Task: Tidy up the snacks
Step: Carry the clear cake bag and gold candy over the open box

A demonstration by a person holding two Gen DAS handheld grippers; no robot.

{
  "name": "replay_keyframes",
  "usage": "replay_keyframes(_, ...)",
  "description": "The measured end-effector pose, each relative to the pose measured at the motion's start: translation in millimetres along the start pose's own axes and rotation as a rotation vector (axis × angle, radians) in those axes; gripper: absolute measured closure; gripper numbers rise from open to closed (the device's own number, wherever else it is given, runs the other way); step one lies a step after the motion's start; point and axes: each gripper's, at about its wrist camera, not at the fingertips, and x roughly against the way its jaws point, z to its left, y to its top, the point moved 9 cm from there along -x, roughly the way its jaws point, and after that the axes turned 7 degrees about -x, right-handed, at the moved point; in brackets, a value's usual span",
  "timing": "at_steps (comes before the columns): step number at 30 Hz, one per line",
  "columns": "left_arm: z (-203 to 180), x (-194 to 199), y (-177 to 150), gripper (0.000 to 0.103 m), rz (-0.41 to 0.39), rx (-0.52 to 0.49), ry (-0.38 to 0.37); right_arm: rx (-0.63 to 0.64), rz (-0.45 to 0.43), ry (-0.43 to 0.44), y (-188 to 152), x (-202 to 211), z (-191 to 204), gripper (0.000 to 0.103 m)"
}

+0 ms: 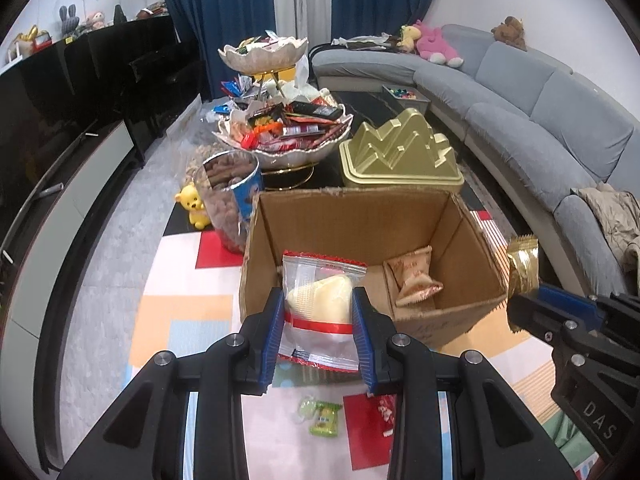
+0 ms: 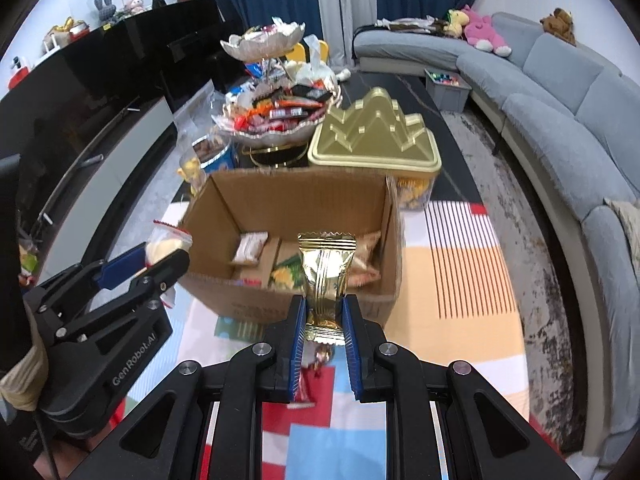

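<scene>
An open cardboard box (image 1: 352, 216) (image 2: 296, 196) stands on the colourful mat with several snack packets inside (image 1: 412, 280) (image 2: 248, 248). My left gripper (image 1: 318, 304) is shut on a clear packet with a pale yellow snack and red trim (image 1: 320, 300), held over the box's near edge; it also shows in the right wrist view (image 2: 166, 246). My right gripper (image 2: 324, 308) is shut on a gold foil packet (image 2: 326, 276), held at the box's near right side; the packet also shows in the left wrist view (image 1: 522, 266).
A two-tier snack bowl (image 1: 280, 124), a gold mountain-shaped tin (image 1: 400, 152), a jar of brown snacks (image 1: 230, 196) and a yellow bear toy (image 1: 194, 204) stand behind the box. Loose sweets (image 1: 324, 416) lie on the mat. A grey sofa (image 1: 540, 100) runs on the right, a TV unit on the left.
</scene>
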Motion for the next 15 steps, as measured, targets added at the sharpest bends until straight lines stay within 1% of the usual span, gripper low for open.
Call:
replay_keyframes(5, 2, -5, 11, 0.070, -0.007, -0.002, 0.000, 0.018, -0.021, -0.003, 15, -4, 2, 0.083)
replay_keyframes(15, 4, -22, 28, 0.070, -0.018, -0.013, -0.003, 0.045, -0.028, -0.003, 32, -18, 1, 0.083)
